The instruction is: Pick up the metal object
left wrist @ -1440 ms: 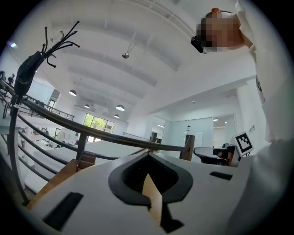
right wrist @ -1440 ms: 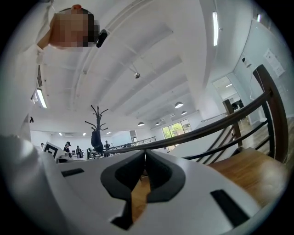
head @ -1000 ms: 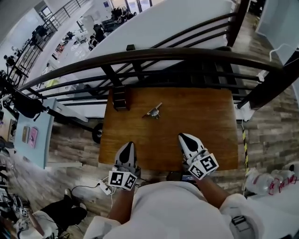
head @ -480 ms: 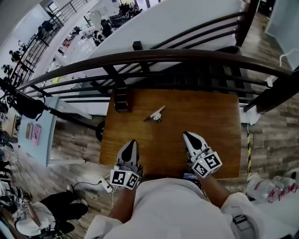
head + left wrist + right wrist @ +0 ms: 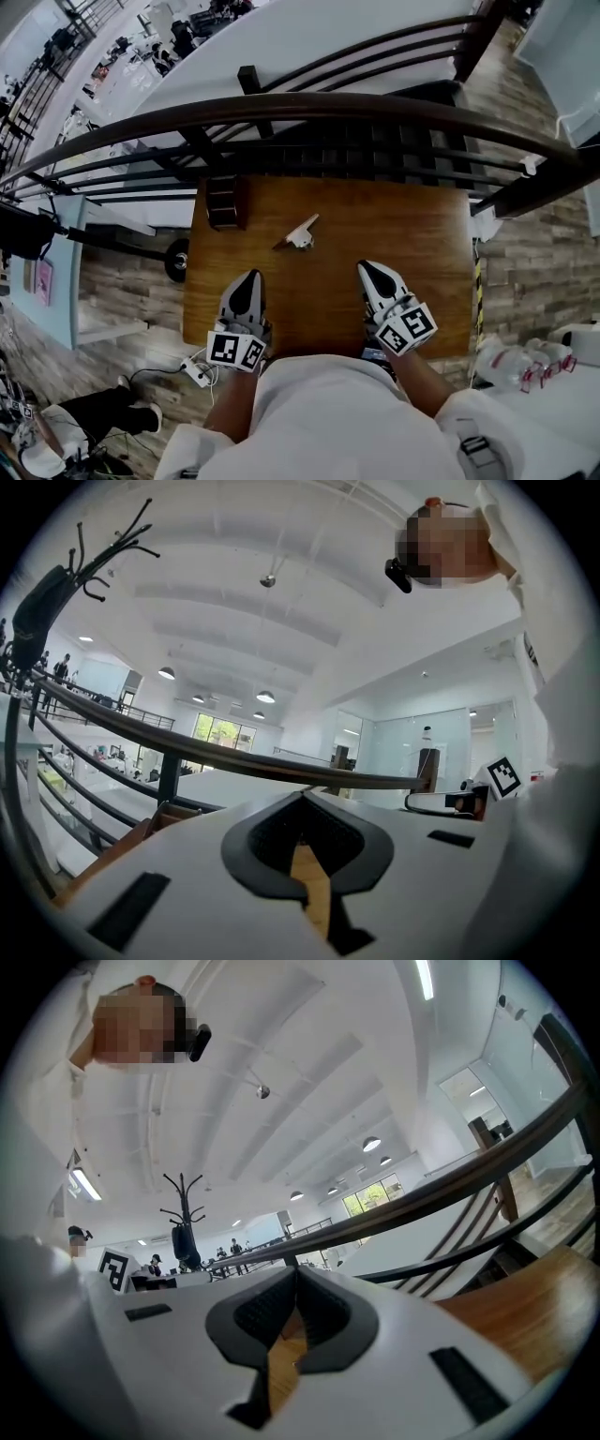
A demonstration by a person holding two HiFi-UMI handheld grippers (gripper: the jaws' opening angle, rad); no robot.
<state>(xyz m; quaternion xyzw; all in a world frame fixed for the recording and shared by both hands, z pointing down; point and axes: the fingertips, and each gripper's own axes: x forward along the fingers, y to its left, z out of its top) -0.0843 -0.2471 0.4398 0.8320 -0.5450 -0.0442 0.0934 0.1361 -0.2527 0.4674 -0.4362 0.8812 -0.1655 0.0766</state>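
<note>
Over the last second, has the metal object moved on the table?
No. The metal object keeps its place right of the dark box on the table.

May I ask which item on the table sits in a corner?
The dark block, at the far left corner; the metal object lies nearer the middle.

Your wooden table [image 5: 412, 225] carries a dark box [image 5: 225, 202]; the metal object [image 5: 300, 234] lies well right of that box, slightly nearer you.

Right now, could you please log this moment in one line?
left tool: shut, empty | right tool: shut, empty | metal object: untouched on table
</note>
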